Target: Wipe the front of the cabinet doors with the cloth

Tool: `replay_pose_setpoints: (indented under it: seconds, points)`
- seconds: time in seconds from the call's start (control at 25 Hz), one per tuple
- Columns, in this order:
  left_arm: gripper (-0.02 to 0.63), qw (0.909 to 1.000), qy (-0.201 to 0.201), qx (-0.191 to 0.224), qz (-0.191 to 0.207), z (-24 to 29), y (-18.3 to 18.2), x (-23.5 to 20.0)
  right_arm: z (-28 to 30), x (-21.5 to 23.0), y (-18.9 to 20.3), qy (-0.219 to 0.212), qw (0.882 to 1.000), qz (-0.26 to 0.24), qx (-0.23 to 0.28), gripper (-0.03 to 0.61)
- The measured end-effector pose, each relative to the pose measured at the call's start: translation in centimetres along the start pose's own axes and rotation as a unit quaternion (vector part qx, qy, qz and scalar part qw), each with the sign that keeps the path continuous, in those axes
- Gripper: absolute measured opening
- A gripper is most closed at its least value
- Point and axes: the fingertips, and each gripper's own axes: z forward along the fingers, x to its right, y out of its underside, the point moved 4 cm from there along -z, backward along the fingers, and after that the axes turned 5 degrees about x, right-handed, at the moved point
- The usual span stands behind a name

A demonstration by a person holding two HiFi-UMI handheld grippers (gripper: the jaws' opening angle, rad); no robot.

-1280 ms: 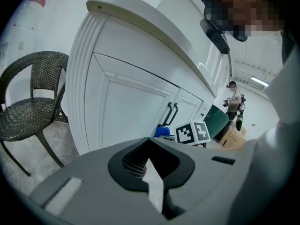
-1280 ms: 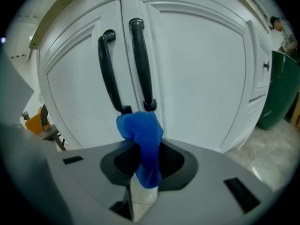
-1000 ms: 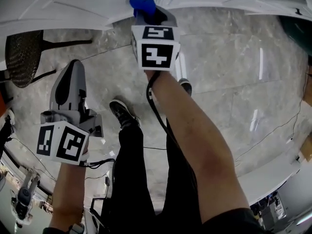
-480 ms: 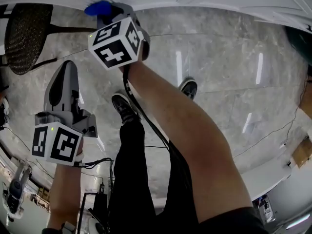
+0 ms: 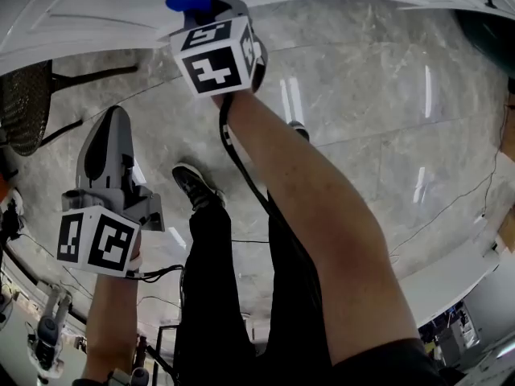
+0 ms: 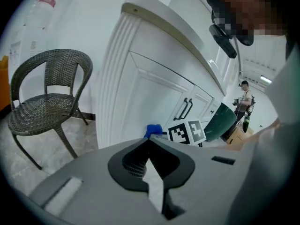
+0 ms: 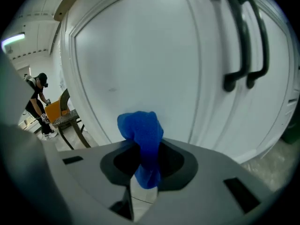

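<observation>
Blue cloth (image 7: pixel 140 137), judged soft, light and limp, was pinched by its bunched middle in the closed jaws of the right gripper (image 7: pixel 145 165), close against the white cabinet door (image 7: pixel 140 60) with bare panel all round, clear of the door's dark handles (image 7: pixel 240 41); left gripper (image 6: pixel 149 142) jaws were shut, empty, well back from the door.

Left gripper (image 6: pixel 150 142), mine: jaws together at the tips, nothing between them. Just past the tips, a blue cloth (image 6: pixel 153 129) low before a white cabinet (image 6: pixel 140 78), with the right gripper (image 6: pixel 157 134) at it, marker cube (image 6: pixel 187 131) to the cloth's right, and black handles (image 6: pixel 186 109) on the doors above. Left of my jaws, a wicker chair (image 6: pixel 44 97) on a marble floor (image 6: pixel 79 137); far right, a dark green object (image 6: pixel 224 121) and a person (image 6: pixel 244 100) standing.
</observation>
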Motion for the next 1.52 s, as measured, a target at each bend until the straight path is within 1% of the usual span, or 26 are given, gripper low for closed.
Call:
replay_pose_setpoints:
  seconds: [0.2,0.44,0.6,0.68,0.8,0.88,1.04,1.16,1.2,1.28,1.4,1.44,1.52]
  points:
    - [0.002,0.9995,0.027,-0.002,0.015,2.4,-0.8,4.5,-2.2,5.1,-0.4,0.026,1.000,-0.001,0.005,0.078]
    - [0.001,0.9989,0.039,-0.013,0.020,4.2,0.7,7.9,-3.2,8.8,0.6,0.026,1.000,-0.001,0.011,0.078]
    - [0.001,0.9993,0.032,-0.012,0.013,3.5,1.0,7.6,-4.8,11.1,0.7,0.065,0.998,0.020,0.002,0.078]
    - [0.001,0.9996,0.026,-0.006,0.009,3.1,1.1,7.2,-5.3,12.0,0.6,0.078,0.997,0.021,-0.001,0.078]
    - [0.000,0.9998,0.018,0.003,0.007,2.6,1.0,6.4,-5.7,12.5,0.6,0.092,0.996,0.015,0.006,0.078]
    - [0.000,0.9998,0.015,0.007,0.009,2.0,0.7,5.3,-5.8,12.3,0.9,0.105,0.994,0.023,0.008,0.078]
    - [0.000,0.9998,0.005,0.010,0.019,0.2,0.3,2.0,-5.3,9.3,1.7,0.114,0.993,0.041,0.003,0.078]
    - [0.001,0.9994,-0.002,0.005,0.033,-0.8,0.3,-1.2,-3.7,4.8,2.2,0.093,0.995,0.043,-0.004,0.078]
    - [0.001,0.9993,-0.003,0.001,0.037,-1.0,0.4,-2.3,-2.8,2.7,2.4,0.077,0.996,0.039,-0.012,0.078]
    - [0.000,0.9992,-0.004,-0.010,0.039,-1.3,0.8,-4.1,-0.9,-1.9,3.2,0.031,0.999,0.020,-0.037,0.078]
    - [0.000,0.9994,-0.012,-0.012,0.032,-2.3,1.3,-5.7,1.7,-8.0,4.1,-0.035,0.997,-0.012,-0.071,0.078]
    - [0.002,0.9993,-0.017,-0.008,0.031,-2.6,1.3,-6.1,2.5,-9.5,4.1,-0.051,0.996,-0.010,-0.076,0.078]
    - [0.002,0.9991,-0.026,0.003,0.032,-3.2,0.9,-6.9,4.3,-11.8,3.4,-0.081,0.994,0.010,-0.075,0.078]
